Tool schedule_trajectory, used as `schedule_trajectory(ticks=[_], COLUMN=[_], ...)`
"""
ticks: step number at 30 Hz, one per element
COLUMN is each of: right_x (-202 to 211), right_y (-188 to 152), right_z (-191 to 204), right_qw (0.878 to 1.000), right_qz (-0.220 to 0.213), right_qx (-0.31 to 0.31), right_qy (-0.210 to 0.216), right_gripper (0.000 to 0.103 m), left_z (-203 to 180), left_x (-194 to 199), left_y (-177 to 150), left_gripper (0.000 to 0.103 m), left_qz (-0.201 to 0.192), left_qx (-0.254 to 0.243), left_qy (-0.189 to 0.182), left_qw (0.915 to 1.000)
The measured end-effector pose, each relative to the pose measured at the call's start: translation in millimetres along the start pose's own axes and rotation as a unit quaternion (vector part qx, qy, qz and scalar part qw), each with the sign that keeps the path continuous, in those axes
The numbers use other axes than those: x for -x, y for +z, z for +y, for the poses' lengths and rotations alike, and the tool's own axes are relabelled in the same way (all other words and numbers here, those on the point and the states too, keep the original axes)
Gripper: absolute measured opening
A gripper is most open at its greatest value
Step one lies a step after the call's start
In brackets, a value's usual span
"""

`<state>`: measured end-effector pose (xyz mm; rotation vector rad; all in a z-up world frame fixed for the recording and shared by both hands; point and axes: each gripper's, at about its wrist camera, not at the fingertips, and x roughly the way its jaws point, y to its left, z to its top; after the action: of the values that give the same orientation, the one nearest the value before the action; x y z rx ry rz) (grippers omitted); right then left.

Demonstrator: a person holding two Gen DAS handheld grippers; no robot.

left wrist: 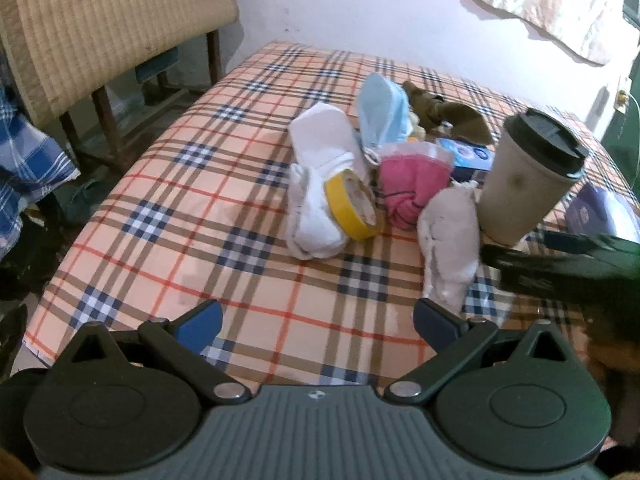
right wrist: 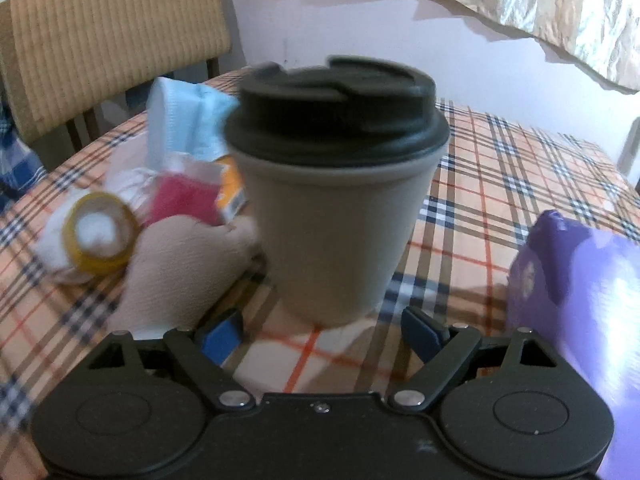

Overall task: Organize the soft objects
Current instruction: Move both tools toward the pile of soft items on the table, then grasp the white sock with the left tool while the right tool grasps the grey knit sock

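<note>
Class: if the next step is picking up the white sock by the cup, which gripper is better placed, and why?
Probably the left gripper: open, with the white sock just ahead of its right finger. The right gripper faces the cup.

You had the lidded paper cup (left wrist: 528, 176) standing upright on the plaid tablecloth (left wrist: 168, 208). Left of the cup lay the yellow tape roll (left wrist: 352, 210), tilted on its edge; right of it sat a purple box (right wrist: 576, 304). Well behind the cup, off the table's far left corner, stood a wicker-backed chair (left wrist: 108, 20).
</note>
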<state>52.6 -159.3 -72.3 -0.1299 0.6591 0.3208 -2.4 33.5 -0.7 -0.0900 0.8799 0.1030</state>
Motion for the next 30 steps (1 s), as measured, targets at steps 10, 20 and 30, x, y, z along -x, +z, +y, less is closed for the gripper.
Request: schedule_trajectory(ticks=[10, 20, 30], right_x=[59, 53, 49], right_y=[1, 2, 3], right_z=[41, 52, 56], right_qw=[0.998, 0.997, 0.998], right_qz=[-0.016, -0.011, -0.005], right_qx=[-0.037, -0.050, -0.050], right_qy=[0.054, 0.051, 0.049], right_gripper=[0.101, 0.101, 0.101], left_z=[9, 24, 30], left_x=[-1, 3, 0], left_y=[-1, 3, 3], left_gripper=[0.103, 0.103, 0.103], left_qz=[-0.004, -0.014, -0.015], left_qx=[0.013, 0.031, 0.035], left_qy=[0.011, 0.014, 0.013], left_qw=[0.9998, 0.9993, 0.9992])
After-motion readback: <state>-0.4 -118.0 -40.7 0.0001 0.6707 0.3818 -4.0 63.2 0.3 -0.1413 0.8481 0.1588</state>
